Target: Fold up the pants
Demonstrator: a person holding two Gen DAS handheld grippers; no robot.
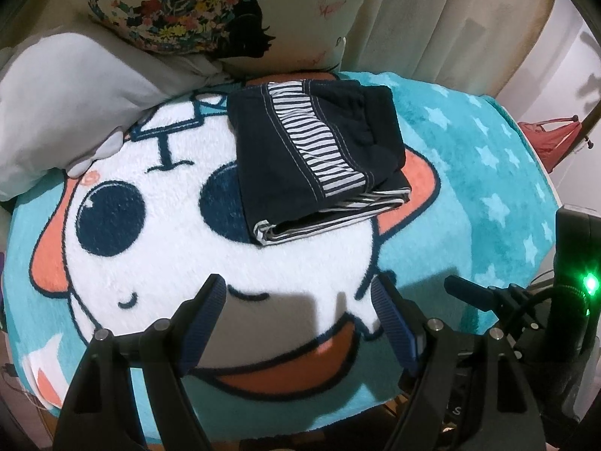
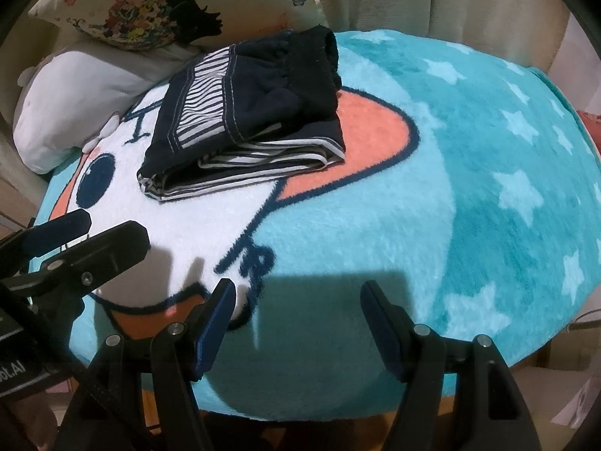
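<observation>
Dark navy pants (image 1: 315, 158) with a striped white band lie folded into a compact stack on the teal cartoon blanket (image 1: 469, 188). In the right wrist view the folded pants (image 2: 248, 112) sit at the upper left. My left gripper (image 1: 300, 300) is open and empty, hovering above the blanket's near part, well short of the pants. My right gripper (image 2: 298, 300) is open and empty, also near the blanket's front. The left gripper's fingers (image 2: 112, 240) show at the left of the right wrist view. The right gripper's body (image 1: 571, 282) shows at the right of the left wrist view.
A grey-white pillow (image 1: 67, 97) lies at the blanket's far left. A floral cushion (image 1: 188, 7) and pale curtains (image 1: 432, 18) stand behind. A red object (image 1: 552, 139) is off to the right past the blanket's edge.
</observation>
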